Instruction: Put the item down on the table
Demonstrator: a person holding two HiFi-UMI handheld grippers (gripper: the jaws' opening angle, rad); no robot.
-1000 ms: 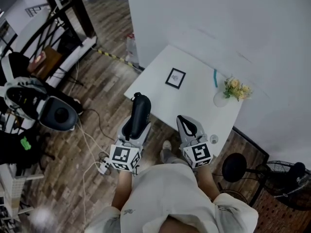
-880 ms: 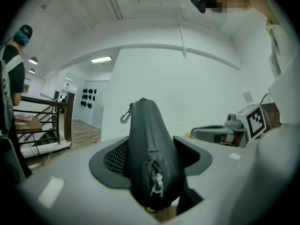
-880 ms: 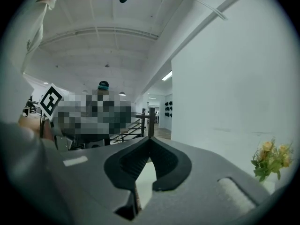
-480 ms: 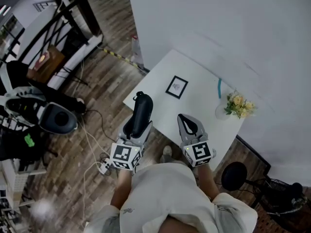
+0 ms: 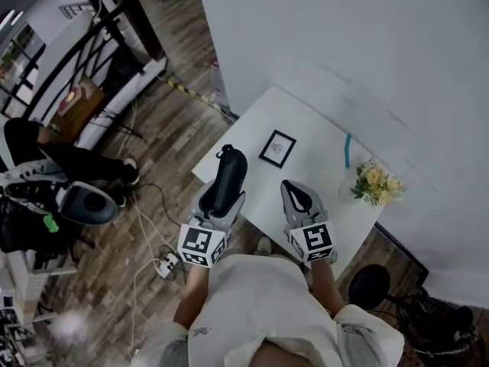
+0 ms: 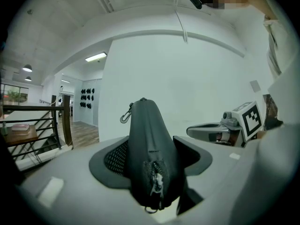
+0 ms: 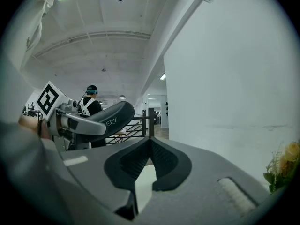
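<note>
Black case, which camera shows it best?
The left gripper view: the black case fills the middle, zipper and clip clear, pinched between the jaws. The head view shows only a small dark shape over the table edge. The right gripper view catches its side with some letters.

my left gripper [image 5: 220, 202] is held out in front of me, jaws spread wide and clamped on either side of the black pouch [image 5: 229, 170], which stands up between them. my right gripper [image 5: 293, 191] sits near it at about the same reach, jaws closed tip to tip, empty. both forearms point forward, roughly parallel.
</note>
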